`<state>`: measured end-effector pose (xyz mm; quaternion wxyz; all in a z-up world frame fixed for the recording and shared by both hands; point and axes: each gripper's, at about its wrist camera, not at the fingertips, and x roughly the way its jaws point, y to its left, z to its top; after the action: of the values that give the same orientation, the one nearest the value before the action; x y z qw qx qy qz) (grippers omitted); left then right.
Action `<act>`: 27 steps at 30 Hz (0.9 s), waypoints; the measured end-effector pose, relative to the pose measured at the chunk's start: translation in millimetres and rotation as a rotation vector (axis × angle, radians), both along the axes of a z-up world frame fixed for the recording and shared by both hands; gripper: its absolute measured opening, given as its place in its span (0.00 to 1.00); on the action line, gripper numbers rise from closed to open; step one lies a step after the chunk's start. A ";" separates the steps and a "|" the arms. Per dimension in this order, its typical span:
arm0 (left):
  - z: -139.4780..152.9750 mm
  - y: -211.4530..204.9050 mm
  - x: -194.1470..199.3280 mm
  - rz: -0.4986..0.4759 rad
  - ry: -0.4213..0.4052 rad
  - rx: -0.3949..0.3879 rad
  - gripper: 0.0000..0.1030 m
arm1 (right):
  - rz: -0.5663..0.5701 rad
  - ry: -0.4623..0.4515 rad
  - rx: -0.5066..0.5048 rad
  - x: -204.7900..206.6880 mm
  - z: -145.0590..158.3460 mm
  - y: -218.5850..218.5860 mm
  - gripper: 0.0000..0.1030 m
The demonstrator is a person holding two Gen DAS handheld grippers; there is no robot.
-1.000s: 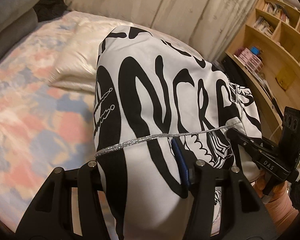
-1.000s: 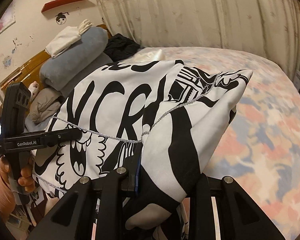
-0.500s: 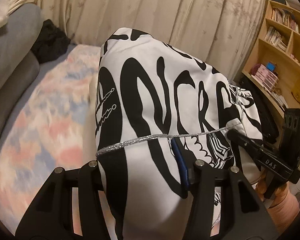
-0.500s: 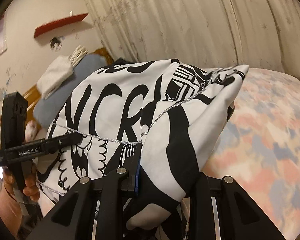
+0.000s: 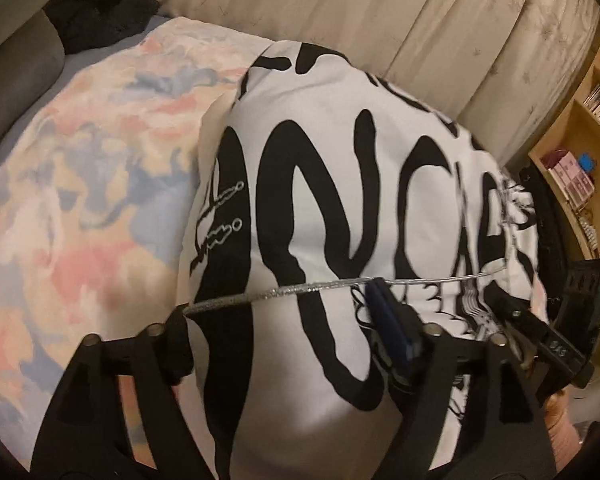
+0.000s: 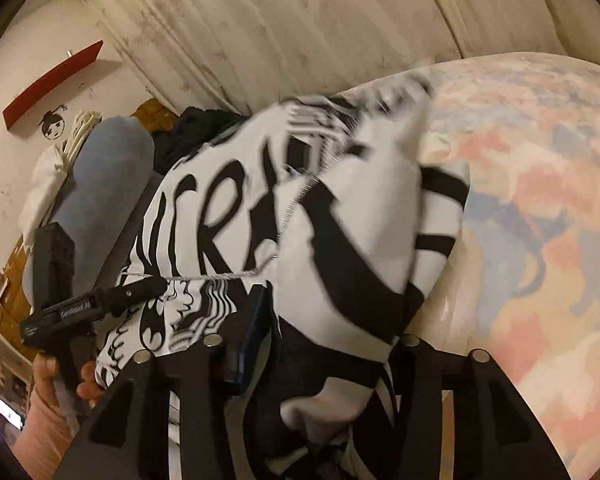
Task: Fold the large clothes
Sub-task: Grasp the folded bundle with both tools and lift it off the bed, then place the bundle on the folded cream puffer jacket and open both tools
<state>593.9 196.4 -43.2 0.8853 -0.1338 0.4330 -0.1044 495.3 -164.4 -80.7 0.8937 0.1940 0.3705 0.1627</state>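
Note:
The large white garment with bold black lettering and a silver hem [image 5: 340, 184] hangs bunched between both grippers, just over the pastel bed cover [image 5: 80, 200]. My left gripper [image 5: 284, 320] has the hem's left end between its jaws, which are opening wide and no longer pinch it. In the right wrist view the garment [image 6: 360, 216] still fills my right gripper [image 6: 324, 340], whose jaws are opening too. Each gripper shows in the other's view: the right gripper [image 5: 500, 300] at the hem's right end, the left gripper [image 6: 152, 288] at its left, held by a hand [image 6: 56, 380].
Grey pillows [image 6: 104, 184] and a dark heap of clothing [image 5: 100, 12] lie at the head of the bed. A cream cushion [image 6: 452, 300] lies under the garment. Curtains [image 6: 300, 20] hang behind. A wooden bookshelf [image 5: 580, 140] stands to the right.
Both grippers swept sideways over the bed and dropped lower with the garment. Both pairs of jaws have widened, the left more, and the cloth sags toward the cover.

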 end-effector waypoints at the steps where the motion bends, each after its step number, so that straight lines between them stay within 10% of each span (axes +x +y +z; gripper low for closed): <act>1: -2.1 -1.7 -1.8 0.006 -0.017 0.040 0.85 | 0.002 -0.006 0.003 3.4 -4.7 4.9 0.46; 4: -7.4 -5.7 -2.3 0.057 -0.036 0.152 1.00 | 0.006 -0.005 -0.002 13.8 -18.8 1.9 0.52; 14: 17.0 -40.9 -52.1 0.147 -0.131 0.400 1.00 | -0.034 0.032 0.019 -19.2 -19.6 -47.1 0.69; 27: 103.7 -116.4 -219.6 0.149 -0.202 0.294 1.00 | -0.011 -0.047 -0.194 -176.8 77.7 -56.9 0.69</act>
<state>374.3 80.0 60.5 0.9395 -0.0233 0.3416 0.0128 318.5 -221.3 -3.0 0.9176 0.1046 0.3624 0.1256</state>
